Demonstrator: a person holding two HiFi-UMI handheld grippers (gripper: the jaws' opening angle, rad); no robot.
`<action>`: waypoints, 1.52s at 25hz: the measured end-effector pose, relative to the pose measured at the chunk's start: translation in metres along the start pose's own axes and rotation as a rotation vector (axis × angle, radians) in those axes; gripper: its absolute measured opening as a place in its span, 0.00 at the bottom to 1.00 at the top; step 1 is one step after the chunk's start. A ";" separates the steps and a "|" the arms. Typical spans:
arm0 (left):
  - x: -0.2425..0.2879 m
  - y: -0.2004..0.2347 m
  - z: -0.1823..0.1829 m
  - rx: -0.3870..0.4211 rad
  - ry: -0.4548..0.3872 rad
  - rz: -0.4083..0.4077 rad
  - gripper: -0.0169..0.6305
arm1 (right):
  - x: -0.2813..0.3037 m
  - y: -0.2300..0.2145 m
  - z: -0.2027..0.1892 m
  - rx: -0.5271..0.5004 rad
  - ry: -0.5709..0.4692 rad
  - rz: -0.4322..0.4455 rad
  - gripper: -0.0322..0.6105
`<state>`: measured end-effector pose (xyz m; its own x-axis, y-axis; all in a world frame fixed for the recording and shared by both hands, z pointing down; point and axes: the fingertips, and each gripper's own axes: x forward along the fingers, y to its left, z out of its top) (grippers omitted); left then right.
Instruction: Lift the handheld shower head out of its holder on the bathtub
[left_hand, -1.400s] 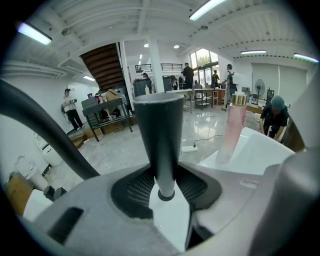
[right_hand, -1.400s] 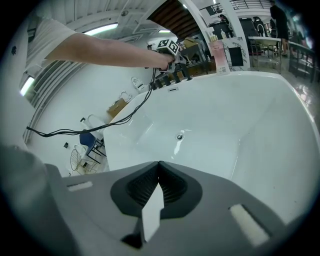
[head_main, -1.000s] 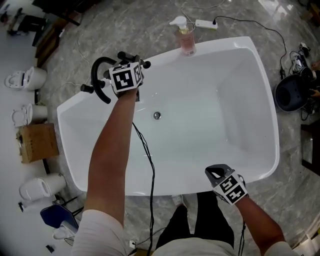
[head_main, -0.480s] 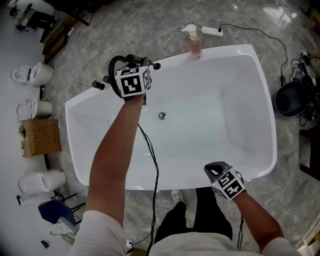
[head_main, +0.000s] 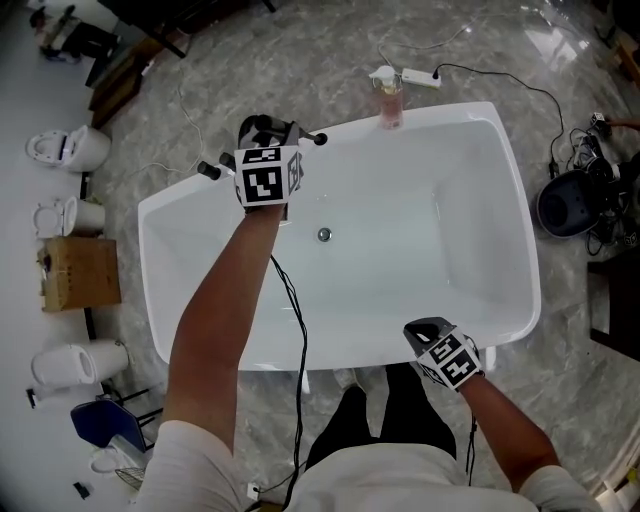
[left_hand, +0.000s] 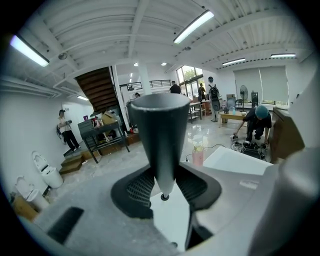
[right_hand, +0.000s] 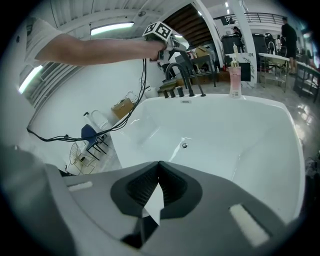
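My left gripper (left_hand: 163, 194) is clamped on the shower head (left_hand: 160, 125), over the far-left rim of the tub (head_main: 400, 270), above the black faucet (right_hand: 176, 75) there. I grip it low on the handle and keep it upright, since I judge that is the way it slides out of its holder; the holder itself I cannot pick out, but the head looks free of it, its tip hanging over white tub. The handle is a smooth, dark, matt cone, wide at the top and tapering down between my ribbed black pads (left_hand: 137, 187); a hard round thing like that could twist, so the jaws press it from both sides. My right gripper (right_hand: 157, 186) hangs at the tub's near rim, jaws together on nothing, out of the way. The tub is glossy white, a rounded rectangle with a small metal drain (head_main: 323, 235) in its floor; a pink pump bottle (head_main: 389, 100) stands on its far rim.
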<state>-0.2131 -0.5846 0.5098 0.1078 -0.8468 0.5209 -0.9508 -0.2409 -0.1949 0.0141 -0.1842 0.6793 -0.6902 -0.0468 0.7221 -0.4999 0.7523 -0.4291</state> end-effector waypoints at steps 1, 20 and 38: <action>-0.007 0.000 0.005 0.003 -0.005 -0.006 0.24 | -0.003 0.003 0.002 0.002 -0.003 -0.002 0.07; -0.172 -0.002 0.065 0.036 -0.132 -0.059 0.24 | -0.031 0.066 0.051 -0.071 -0.044 -0.031 0.07; -0.316 -0.023 0.080 0.107 -0.201 -0.095 0.24 | -0.051 0.115 0.075 -0.100 -0.079 -0.048 0.07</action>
<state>-0.2021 -0.3494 0.2833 0.2607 -0.8929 0.3671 -0.8986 -0.3634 -0.2458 -0.0475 -0.1443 0.5526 -0.7079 -0.1330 0.6937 -0.4816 0.8093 -0.3363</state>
